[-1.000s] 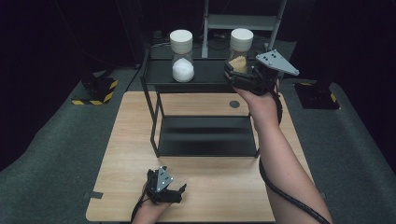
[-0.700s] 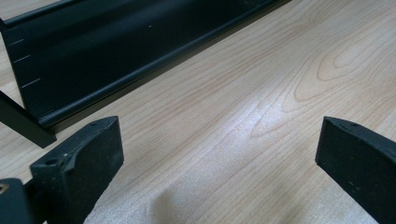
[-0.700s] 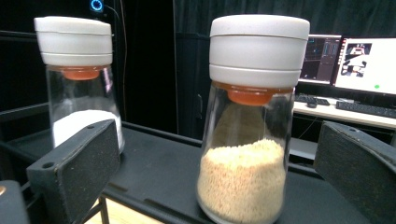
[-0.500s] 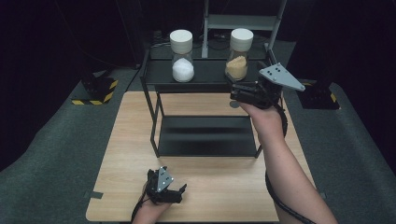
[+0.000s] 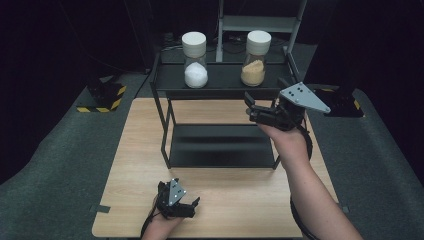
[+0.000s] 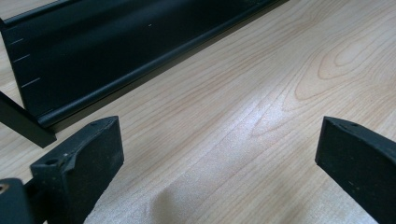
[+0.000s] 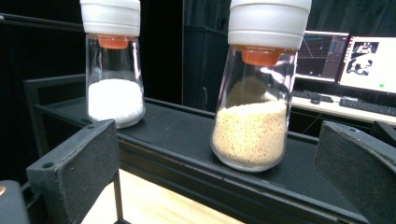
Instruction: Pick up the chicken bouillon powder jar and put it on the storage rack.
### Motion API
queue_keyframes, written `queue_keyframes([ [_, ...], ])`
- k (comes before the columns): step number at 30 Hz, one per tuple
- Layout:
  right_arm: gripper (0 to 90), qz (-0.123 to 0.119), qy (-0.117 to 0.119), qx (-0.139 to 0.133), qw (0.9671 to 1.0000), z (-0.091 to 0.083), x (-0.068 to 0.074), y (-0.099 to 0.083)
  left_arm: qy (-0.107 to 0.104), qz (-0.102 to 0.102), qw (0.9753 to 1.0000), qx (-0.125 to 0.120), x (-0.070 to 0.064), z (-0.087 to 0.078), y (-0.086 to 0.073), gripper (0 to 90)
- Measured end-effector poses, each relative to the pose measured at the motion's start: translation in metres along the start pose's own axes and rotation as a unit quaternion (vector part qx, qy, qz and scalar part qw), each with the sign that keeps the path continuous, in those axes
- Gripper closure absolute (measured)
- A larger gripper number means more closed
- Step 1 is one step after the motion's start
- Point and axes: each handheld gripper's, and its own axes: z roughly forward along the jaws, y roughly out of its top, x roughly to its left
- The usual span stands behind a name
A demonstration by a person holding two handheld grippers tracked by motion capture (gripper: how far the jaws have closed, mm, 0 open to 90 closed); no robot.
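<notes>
Two white-capped glass jars stand upright on the top shelf of a black rack (image 5: 220, 90). The left jar (image 5: 195, 60) (image 7: 114, 84) holds white grains, and the right jar (image 5: 256, 59) (image 7: 254, 112) holds tan grains. My right gripper (image 5: 250, 110) (image 7: 217, 149) is held in the air just in front of the shelf, below the tan jar. It is open, points at that jar and touches nothing. My left gripper (image 5: 192, 207) (image 6: 219, 140) rests low over the wooden table (image 5: 235, 190) near the front edge, open and empty.
The rack's lower shelf (image 5: 220, 145) (image 6: 116, 51) lies dark and bare in the middle of the table. A grey metal stand (image 5: 260, 22) rises behind the rack. Monitors (image 7: 369, 60) glow far back. Dark carpet surrounds the table, with a black-and-yellow striped block (image 5: 102, 95) at the left.
My right gripper has let go of the tan jar, which now stands on the top shelf, and has drawn back and down toward the person. The left gripper has not moved.
</notes>
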Motion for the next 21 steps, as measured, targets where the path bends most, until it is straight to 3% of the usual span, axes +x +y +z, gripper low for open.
queue_keyframes([
  [9,0.0,-0.013,0.01,0.016,0.9997,-0.007,-0.001,-0.01,0.002,-0.004,0.9999,-0.009,0.0,-0.002,-0.004,1.7],
  [14,0.0,-0.013,0.016,0.028,0.9994,-0.013,0.001,-0.025,-0.003,-0.01,0.9999,-0.01,0.002,-0.002,-0.004,1.7],
  [18,0.0,-0.013,0.019,0.042,0.9988,-0.018,0.003,-0.038,-0.003,-0.002,0.9999,-0.009,0.002,-0.003,-0.004,1.7],
  [21,0.0,-0.03,0.019,0.054,0.9979,-0.023,0.009,-0.047,-0.004,-0.002,1.0,-0.008,0.002,-0.002,-0.004,1.7],
])
